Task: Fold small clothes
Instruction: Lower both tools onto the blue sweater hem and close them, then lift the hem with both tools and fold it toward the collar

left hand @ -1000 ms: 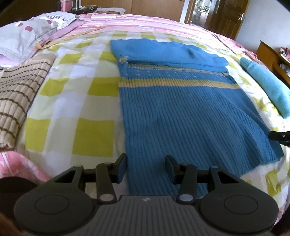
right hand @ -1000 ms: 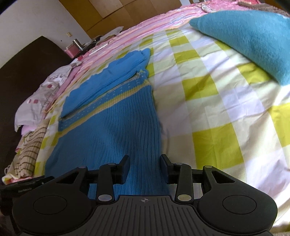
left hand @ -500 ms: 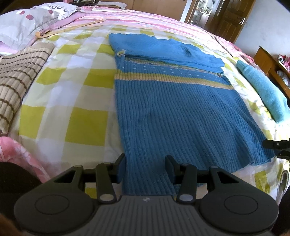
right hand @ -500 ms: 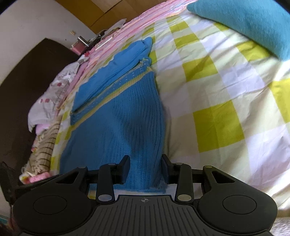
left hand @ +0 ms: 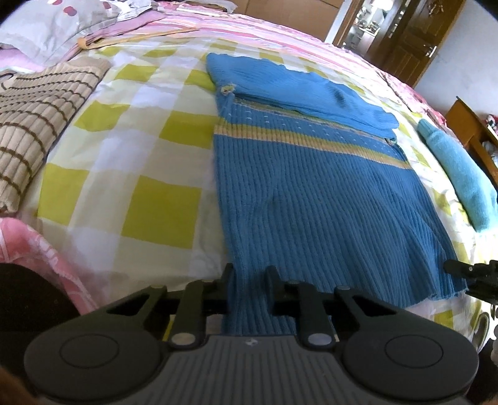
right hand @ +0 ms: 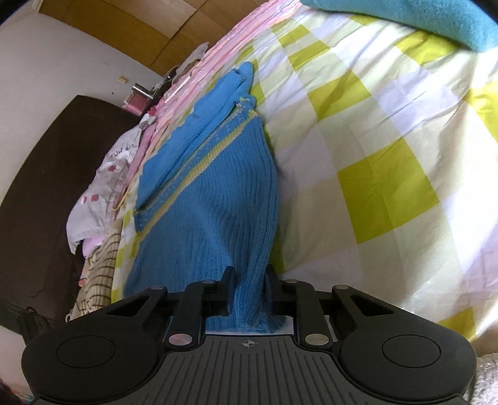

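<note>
A blue knit sweater (left hand: 311, 193) with a yellow band lies flat on the checked bedsheet, its sleeves folded across the far end. My left gripper (left hand: 249, 280) has the sweater's near left hem corner between its fingers, which stand a little apart around the cloth. My right gripper (right hand: 249, 283) has the near right hem corner of the sweater (right hand: 230, 218) between its fingers, and the cloth rises in a ridge from the bed into them. The right gripper's tip also shows in the left wrist view (left hand: 467, 271) at the hem's right corner.
A brown striped garment (left hand: 34, 124) lies folded at the left. A teal folded item (left hand: 457, 174) lies at the right, and also shows in the right wrist view (right hand: 420, 15). Pillows (left hand: 46, 28) and pink bedding are at the far end. A wooden cabinet (left hand: 473, 124) stands beyond the bed's right side.
Both grippers' fingers have narrowed around the sweater's hem corners. The right gripper has risen, pulling its corner up into a ridge. The left corner has lifted slightly.
</note>
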`<move>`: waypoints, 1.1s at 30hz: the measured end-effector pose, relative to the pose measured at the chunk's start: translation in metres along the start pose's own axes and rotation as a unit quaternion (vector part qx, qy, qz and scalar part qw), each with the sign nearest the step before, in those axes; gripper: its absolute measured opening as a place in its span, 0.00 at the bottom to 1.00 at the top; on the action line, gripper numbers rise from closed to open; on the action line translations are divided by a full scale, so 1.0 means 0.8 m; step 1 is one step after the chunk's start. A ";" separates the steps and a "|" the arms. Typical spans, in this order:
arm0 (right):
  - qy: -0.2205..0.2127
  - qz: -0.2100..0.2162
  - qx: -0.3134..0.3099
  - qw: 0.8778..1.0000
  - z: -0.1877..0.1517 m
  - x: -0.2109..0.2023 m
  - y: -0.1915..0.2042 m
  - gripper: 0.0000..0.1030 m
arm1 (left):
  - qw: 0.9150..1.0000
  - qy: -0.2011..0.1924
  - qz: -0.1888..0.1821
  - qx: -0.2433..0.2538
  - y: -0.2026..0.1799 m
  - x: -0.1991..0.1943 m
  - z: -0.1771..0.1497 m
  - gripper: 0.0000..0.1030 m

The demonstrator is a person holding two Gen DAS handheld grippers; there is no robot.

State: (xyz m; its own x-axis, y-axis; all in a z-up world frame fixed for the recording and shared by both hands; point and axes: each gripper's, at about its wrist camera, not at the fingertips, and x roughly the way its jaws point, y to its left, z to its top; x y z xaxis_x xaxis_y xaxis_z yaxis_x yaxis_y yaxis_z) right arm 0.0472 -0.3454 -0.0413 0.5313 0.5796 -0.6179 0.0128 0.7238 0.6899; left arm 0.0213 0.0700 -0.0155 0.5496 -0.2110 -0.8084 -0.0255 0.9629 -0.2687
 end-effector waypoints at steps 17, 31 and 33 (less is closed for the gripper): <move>-0.010 0.019 0.031 0.999 -0.006 0.008 0.002 0.13 | 0.999 -0.001 -0.035 -0.001 0.000 -0.006 0.006 0.13; -0.083 0.103 0.074 0.988 0.028 0.004 0.038 0.11 | 0.976 -0.076 -0.184 -0.093 0.025 -0.008 0.083 0.13; -0.094 0.113 0.079 0.986 0.044 0.012 0.048 0.11 | 0.971 -0.094 -0.193 -0.101 0.030 -0.003 0.099 0.13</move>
State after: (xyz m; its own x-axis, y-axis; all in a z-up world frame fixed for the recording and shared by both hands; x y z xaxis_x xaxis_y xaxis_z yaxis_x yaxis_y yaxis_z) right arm 0.0827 -0.3256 -0.0071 0.6835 0.6288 -0.3707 -0.0006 0.5084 0.8611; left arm 0.0860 0.1069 0.0214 0.6936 -0.4969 -0.5216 0.0607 0.7617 -0.6450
